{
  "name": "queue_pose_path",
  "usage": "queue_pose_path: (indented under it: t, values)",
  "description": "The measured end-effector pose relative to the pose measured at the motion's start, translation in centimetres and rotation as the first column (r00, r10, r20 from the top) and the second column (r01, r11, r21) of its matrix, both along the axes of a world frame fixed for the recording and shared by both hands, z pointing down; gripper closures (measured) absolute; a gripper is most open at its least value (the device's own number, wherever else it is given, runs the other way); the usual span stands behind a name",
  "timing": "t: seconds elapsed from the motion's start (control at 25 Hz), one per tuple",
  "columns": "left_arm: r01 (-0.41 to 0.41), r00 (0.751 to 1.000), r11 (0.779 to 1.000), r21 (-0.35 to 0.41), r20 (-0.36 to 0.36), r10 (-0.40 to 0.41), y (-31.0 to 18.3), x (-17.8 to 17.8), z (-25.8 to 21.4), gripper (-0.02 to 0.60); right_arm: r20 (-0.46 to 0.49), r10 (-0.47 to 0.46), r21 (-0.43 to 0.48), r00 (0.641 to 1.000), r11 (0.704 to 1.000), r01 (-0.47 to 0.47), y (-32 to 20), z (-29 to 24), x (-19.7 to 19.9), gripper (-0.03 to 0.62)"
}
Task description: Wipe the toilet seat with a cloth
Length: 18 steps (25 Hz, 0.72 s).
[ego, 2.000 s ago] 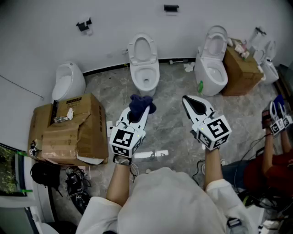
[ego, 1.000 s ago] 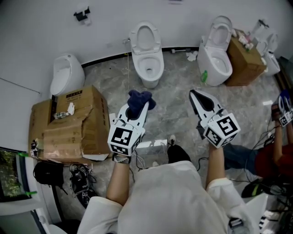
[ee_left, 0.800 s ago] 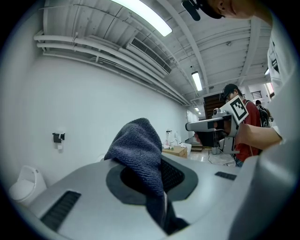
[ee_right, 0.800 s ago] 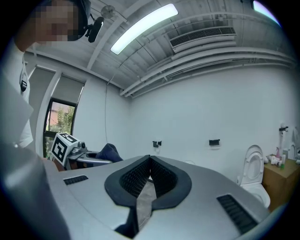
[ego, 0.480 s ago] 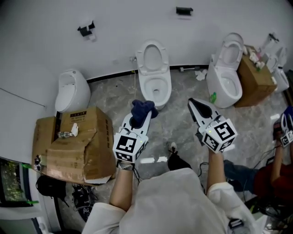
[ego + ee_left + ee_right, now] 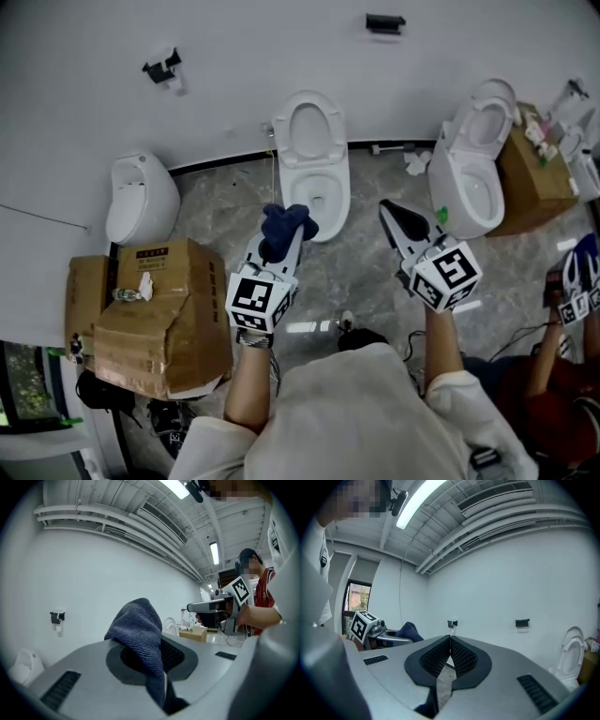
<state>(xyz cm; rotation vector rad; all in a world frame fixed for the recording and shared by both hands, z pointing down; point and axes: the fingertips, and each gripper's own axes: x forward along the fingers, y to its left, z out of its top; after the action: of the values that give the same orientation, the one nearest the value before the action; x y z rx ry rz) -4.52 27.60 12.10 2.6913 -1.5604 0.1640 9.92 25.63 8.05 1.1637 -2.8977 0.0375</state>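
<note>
left gripper [image 6: 281, 244]: jaws clamped on the dark blue cloth [image 6: 138, 632]; cloth pinched between the pads, the rest bunched up above and past the tips.
right gripper [image 6: 449, 645]: jaws fully together, ribbed pads meeting at the tips, nothing between them. Touches nothing.
pose: both held out ahead of the person, side by side, well apart from each other, marker cubes toward the body.
vs 2 s ago: same grip on the cloth, right jaws just as closed. The middle toilet [image 6: 302, 183] now sits nearer the grippers in head view; back then a stretch of bare floor showed between the cloth and the bowl, now none.
vs 0.5 s ago: much the same layout, cloth a little lower against the bowl's front.
toilet vs grippers: straight ahead of the left gripper. In head view the cloth overlaps the bowl's left front rim; contact can't be told from that angle. Right gripper's tips lie just right of the bowl, apart from it.
seat: upright part stands against the wall behind the bowl; can't tell ring from lid.
surroundings: second toilet [image 6: 473, 183] to the right, cardboard box [image 6: 155, 309] on the floor to the left, small white fixture [image 6: 141, 197] behind the box by the wall.
</note>
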Motion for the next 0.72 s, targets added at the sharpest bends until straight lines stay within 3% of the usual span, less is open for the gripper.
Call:
queue_pose_path:
  t: [0.48,0.72]
  values:
    - [0.060,0.998,0.998,-0.013,0.008,-0.060,-12.3,2.1,1.0,0.537,-0.026,-0.003,-0.004,1.000,1.000,0.003,-12.7,0.7,2.4,0.566]
    - [0.094,0.995,0.995,-0.031,0.021,-0.093,-17.1,1.2,1.8,0.537,-0.022,-0.033,-0.021,0.999,0.999,0.033,-17.1,2.0,1.1,0.566]
